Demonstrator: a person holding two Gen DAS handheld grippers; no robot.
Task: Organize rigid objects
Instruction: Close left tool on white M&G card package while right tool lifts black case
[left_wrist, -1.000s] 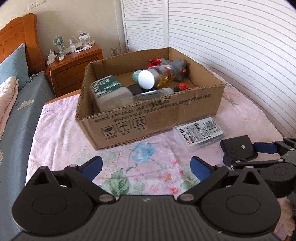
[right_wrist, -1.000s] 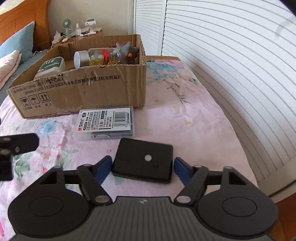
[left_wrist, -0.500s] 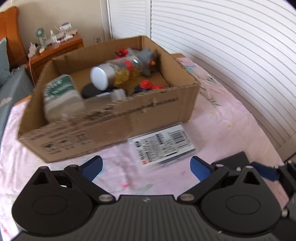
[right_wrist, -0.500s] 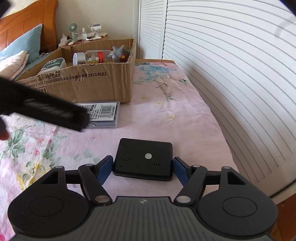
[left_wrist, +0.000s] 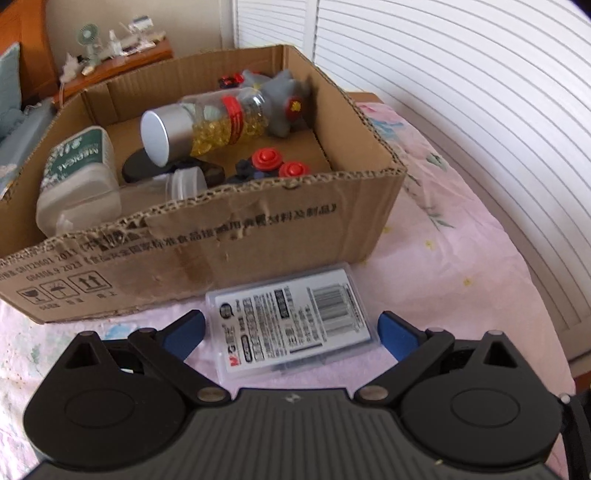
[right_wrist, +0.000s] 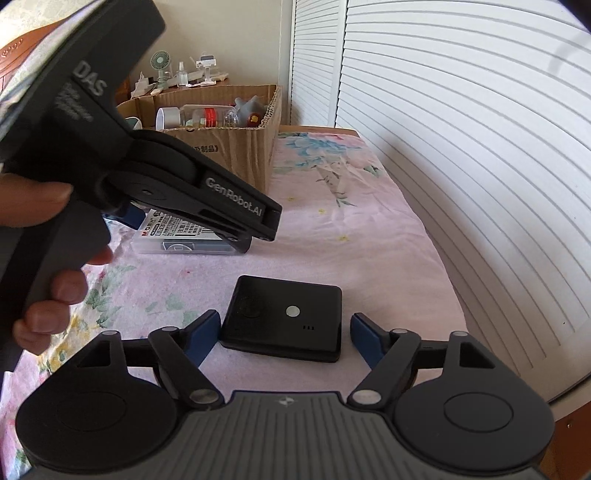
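Bed: I see the pink floral sheet (left_wrist: 461, 236) under everything.
Cardboard box (left_wrist: 258, 236): far left, holding a capsule bottle (left_wrist: 207, 127) and a grey toy (left_wrist: 284, 99).
Left gripper (left_wrist: 291, 330): my jaws closing, straddling the clear plastic case (left_wrist: 291, 325) just near of the box, pads not touching.
Right gripper (right_wrist: 282, 336): my jaws opening, the black device (right_wrist: 284, 321) lies between them, unclamped.

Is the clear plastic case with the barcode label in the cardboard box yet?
Out: the clear plastic case lies flat on the bedsheet before the cardboard box.
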